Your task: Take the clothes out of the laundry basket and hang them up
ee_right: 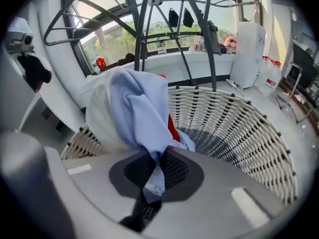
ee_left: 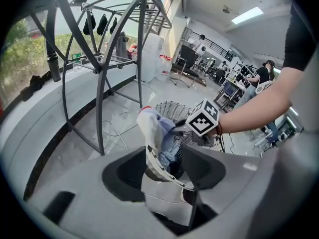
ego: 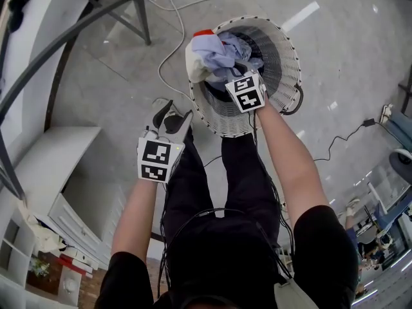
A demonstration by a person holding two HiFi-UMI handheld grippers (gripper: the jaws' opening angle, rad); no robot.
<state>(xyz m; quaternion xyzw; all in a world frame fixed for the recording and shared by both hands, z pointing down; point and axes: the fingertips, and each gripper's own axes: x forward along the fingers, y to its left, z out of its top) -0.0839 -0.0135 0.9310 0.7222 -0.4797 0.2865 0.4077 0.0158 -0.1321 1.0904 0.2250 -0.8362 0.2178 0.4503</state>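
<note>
A white wicker laundry basket (ego: 286, 47) stands on the floor in front of me, with a bundle of clothes (ego: 215, 53) heaped at its left rim. My right gripper (ego: 237, 71) reaches into the basket and is shut on a light blue garment (ee_right: 142, 108), whose fabric is pinched between the jaws of that gripper (ee_right: 153, 179). A cream garment and a bit of red cloth hang beside it. My left gripper (ego: 172, 118) hovers open just outside the basket's near left rim. In the left gripper view the open jaws of this gripper (ee_left: 164, 169) frame the clothes (ee_left: 155, 133) without touching them.
A dark metal drying rack (ee_left: 102, 59) rises to the left, by a curved window ledge (ee_right: 164, 59). A white cable (ego: 168, 40) trails on the floor by the basket. A low white shelf unit (ego: 64, 185) sits at the left. People and chairs fill the far room (ee_left: 234, 78).
</note>
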